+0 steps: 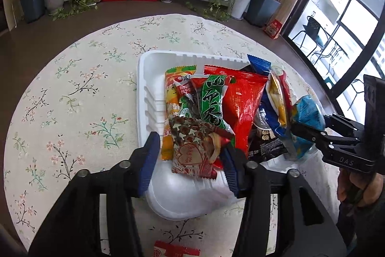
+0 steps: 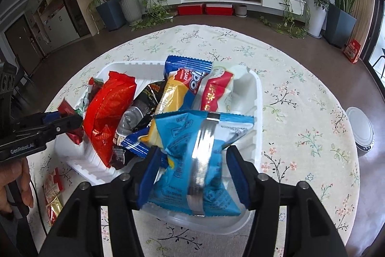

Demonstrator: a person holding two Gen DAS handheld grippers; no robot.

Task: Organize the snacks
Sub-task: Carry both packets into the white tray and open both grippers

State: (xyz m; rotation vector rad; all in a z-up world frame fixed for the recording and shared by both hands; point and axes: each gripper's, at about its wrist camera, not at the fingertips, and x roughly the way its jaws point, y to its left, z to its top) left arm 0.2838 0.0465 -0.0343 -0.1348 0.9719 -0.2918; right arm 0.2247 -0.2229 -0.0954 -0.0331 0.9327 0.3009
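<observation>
A white foam tray [image 1: 149, 98] sits on the floral tablecloth and holds several snack packets; it also shows in the right wrist view [image 2: 257, 98]. My left gripper [image 1: 192, 155] is shut on a red-brown packet with a heart print [image 1: 195, 148], over the tray's near end. My right gripper [image 2: 192, 165] is shut on a light blue packet with a silver stripe [image 2: 192, 160], over the tray's near right part. It also shows in the left wrist view [image 1: 300, 129]. A green and a red packet [image 1: 240, 98] lie in the tray's middle.
A small red and gold packet [image 2: 51, 192] lies on the cloth left of the tray. A white round lid or dish [image 2: 361, 129] sits at the table's right edge. A red-printed item [image 1: 175, 251] lies at the near edge. Plants and a TV bench stand beyond.
</observation>
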